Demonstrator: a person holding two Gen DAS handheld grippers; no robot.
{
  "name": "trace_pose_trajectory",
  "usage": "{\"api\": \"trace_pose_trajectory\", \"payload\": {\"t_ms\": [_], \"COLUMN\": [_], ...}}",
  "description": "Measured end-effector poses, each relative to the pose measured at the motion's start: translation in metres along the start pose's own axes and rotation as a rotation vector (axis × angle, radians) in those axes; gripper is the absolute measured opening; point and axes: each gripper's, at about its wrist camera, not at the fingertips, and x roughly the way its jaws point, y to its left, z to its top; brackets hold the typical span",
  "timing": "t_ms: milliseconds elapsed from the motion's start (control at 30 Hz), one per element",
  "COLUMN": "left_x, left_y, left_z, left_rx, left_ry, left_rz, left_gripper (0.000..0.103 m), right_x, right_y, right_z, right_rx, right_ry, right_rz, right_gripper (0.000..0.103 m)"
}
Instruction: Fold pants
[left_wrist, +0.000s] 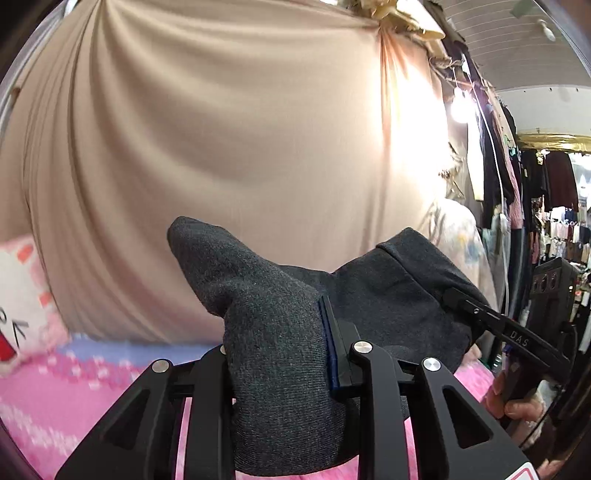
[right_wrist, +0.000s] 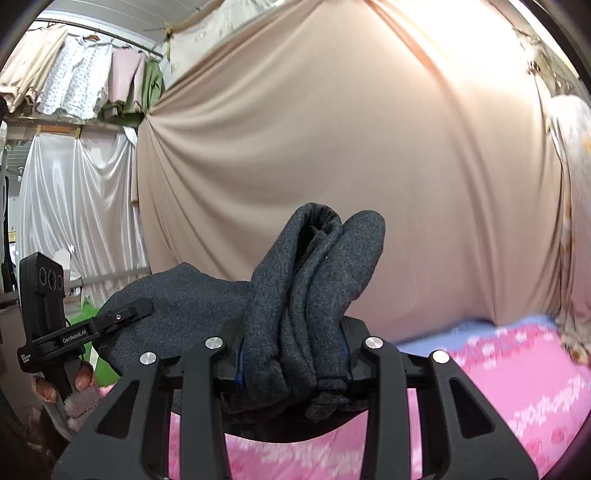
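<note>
The dark grey pants (left_wrist: 280, 317) hung in the air above the pink blanket (left_wrist: 55, 406), stretched between the two grippers, with a bunched end standing up out of each. The left gripper (left_wrist: 288, 373) had its jaws narrowed onto one thick fold, and the right gripper (right_wrist: 295, 365) pinched a fatter, doubled wad with its jaws set a little wider; both were clamped on cloth, not empty. The worst risk seemed to lie in those grips: so much layered fabric was crammed in that a tug sideways could let an inner layer slip free and spoil any straight edge. The span between the grippers sagged in a loose drape, so laying it down as it was would likely trap creases. The beige curtain (right_wrist: 369, 166) hung close behind, and the person's hand (right_wrist: 79, 384) sat near the cloth, either of which might snag a swinging leg.
</note>
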Motion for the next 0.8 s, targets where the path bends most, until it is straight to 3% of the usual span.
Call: {"api": "trace_pose_trajectory", "payload": {"t_ms": [200, 467, 667, 800], "left_x": [0.023, 0.082, 0.148, 0.209], "left_y": [0.012, 0.045, 0.074, 0.104], "left_z": [0.015, 0.022, 0.004, -0.025], "left_rx": [0.030, 0.021, 0.017, -0.036], "left_ry": [-0.035, -0.012, 0.019, 0.095], "left_rz": [0.030, 0.078, 0.103, 0.104], "left_gripper": [0.023, 0.023, 0.025, 0.025], "right_x": [0.034, 0.097, 0.151, 0.197], "right_y": [-0.012, -0.035, -0.072, -0.109], "right_z": [0.013, 0.016, -0.011, -0.042], "right_rx": [0.009, 0.019, 0.051, 0.090], "right_ry": [-0.028, -0.013, 0.011, 0.076], "right_rz": [0.011, -0.016, -0.041, -0.074], "right_gripper": [0.034, 0.035, 0.035, 0.035]}}
